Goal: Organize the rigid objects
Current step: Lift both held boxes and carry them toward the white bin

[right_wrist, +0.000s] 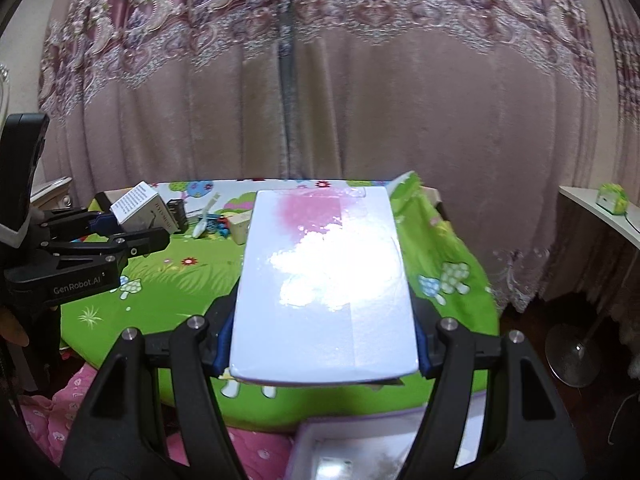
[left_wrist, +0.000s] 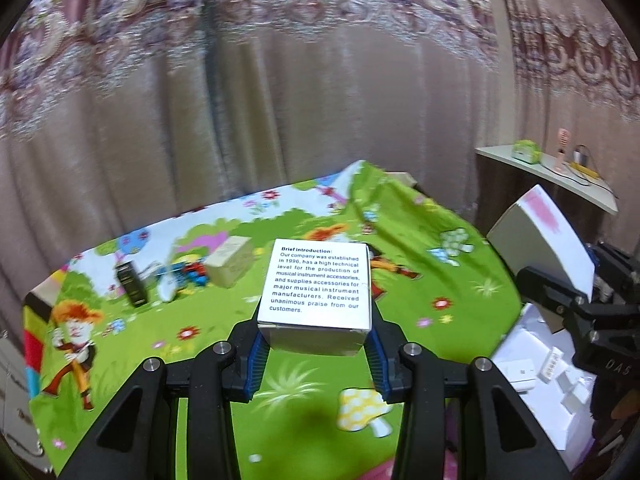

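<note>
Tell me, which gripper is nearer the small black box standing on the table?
Left. The left gripper faces the black box across the cloth; the right gripper is farther away on the opposite side.

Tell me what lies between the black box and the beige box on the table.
In the left wrist view, a white spoon-like piece and small blue-and-red items lie between the black box and the beige box.

Floor-length beige curtains [right_wrist: 320,120] with an ornate pink lace valance [right_wrist: 320,4] fill the far wall. Right of the curtains stands a white shelf [right_wrist: 600,216], and below it dark wooden floor [right_wrist: 524,320] shows.
</note>
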